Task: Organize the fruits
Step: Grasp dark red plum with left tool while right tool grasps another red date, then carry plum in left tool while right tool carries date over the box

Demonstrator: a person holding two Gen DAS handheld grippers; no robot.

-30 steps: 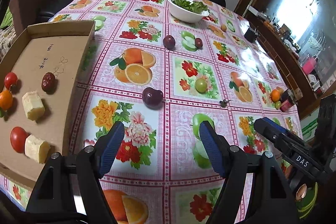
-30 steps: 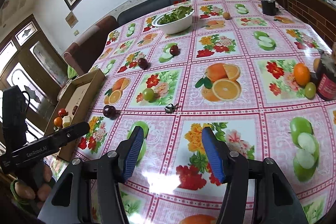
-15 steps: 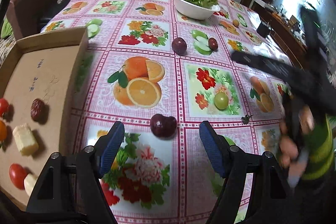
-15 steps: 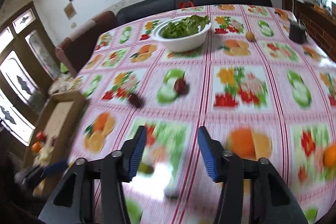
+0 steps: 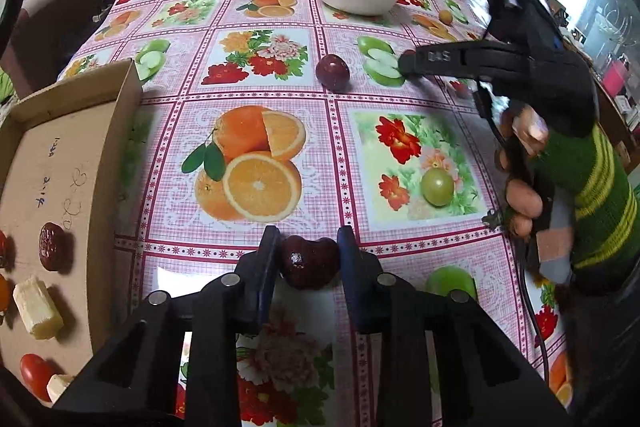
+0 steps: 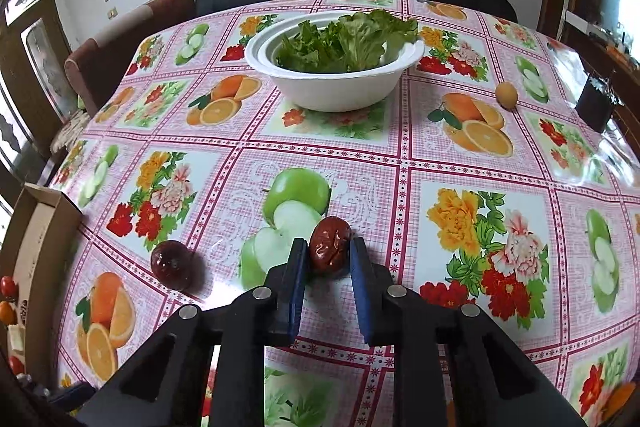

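My left gripper (image 5: 307,247) is shut on a dark red plum (image 5: 309,261) on the tablecloth, just right of the cardboard tray (image 5: 116,147). The tray holds a red date (image 5: 52,246), pale cubes (image 5: 37,307) and small tomatoes (image 5: 35,371). My right gripper (image 6: 329,259) is shut on a wrinkled red date (image 6: 330,250) on the table; it also shows in the left wrist view (image 5: 408,65). A second plum (image 5: 332,71) (image 6: 173,263) lies to the left of the right gripper. A green fruit (image 5: 437,187) lies at right.
A white bowl of lettuce (image 6: 336,67) stands at the far middle of the table. A small yellow fruit (image 6: 505,93) and a dark pot (image 6: 596,107) are at the far right. A small dark stem piece (image 5: 491,219) lies near the hand.
Both grippers moved forward and closed: the left on the near plum, the right on the red date farther up the table.
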